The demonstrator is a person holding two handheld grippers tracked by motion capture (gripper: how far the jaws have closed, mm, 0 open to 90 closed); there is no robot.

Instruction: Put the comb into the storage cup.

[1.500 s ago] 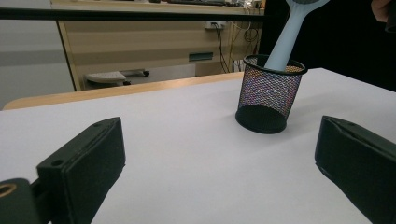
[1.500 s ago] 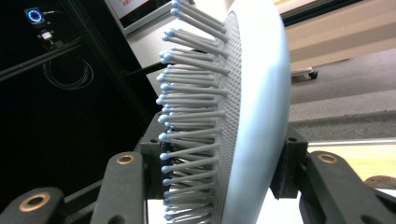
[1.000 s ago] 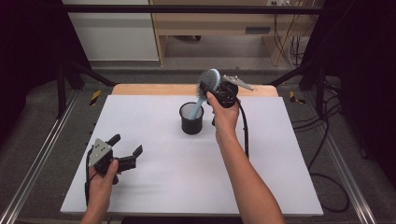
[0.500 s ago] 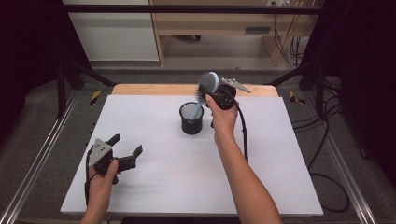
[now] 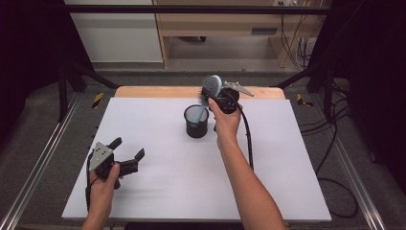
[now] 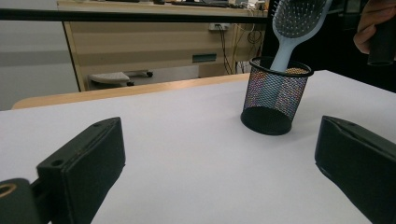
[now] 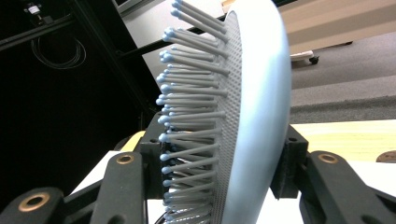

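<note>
- White counter (image 5: 158, 191) carries everything, centre of the high view; the black mesh cup (image 5: 196, 122) stands just above mid-frame w/ nothing bracing it.
- Risk, as I judge it: the cup is light, so if the brush handle drags on the rim or sets down off-centre, the cup could tip or slide. The head is far heavier than the handle, so the brush may lever the cup over once freed.
- Pale blue hairbrush (image 5: 210, 88) sits upper centre of the high view, tilted, handle end down inside the cup, head well above the rim.
- Right claw (image 5: 216, 96): nearly closed, clamped across the brush head (image 7: 243, 116), one pad against the bristle side, the other on the smooth back. Bristles give, so the grip could shift and the brush twist – another slip cause.
- Left claw (image 5: 125, 152): lower left of the high view, jaws wide apart, holding nothing, touching nothing, just above the counter and well apart from the cup (image 6: 275, 95).
</note>
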